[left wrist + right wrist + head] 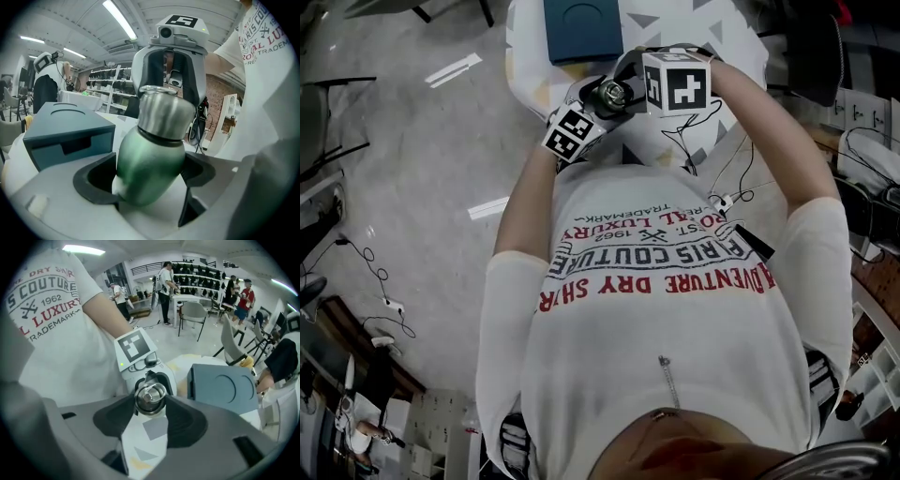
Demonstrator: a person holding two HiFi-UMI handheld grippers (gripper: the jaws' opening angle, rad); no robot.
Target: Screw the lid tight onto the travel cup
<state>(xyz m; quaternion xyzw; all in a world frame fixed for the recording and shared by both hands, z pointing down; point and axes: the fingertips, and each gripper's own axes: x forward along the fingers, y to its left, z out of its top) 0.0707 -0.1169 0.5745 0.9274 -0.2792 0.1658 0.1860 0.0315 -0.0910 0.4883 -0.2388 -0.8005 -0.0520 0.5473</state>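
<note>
Your travel cup (149,164) has a rounded body of brushed green metal. It leans in the air over the near edge of the counter (727,37). Your left tongs (150,177) are clamped on that body, one dark moulded pad on each side. A dark ring marks the seam where the lid (164,115) sits on the neck. The lid is bare polished steel, barrel-shaped, with a small wire loop on its top. Your right tongs (151,401) stand partly open around it, and their black pads meet its rim on both sides.

The counter is white, printed with grey and yellow triangles. A squarish blue-grey box (65,133) with a round dent in its top stands on it. The floor (412,169) is glossy grey. Strip lights run along the ceiling, and chairs, dark shelving and several people are in the background.
</note>
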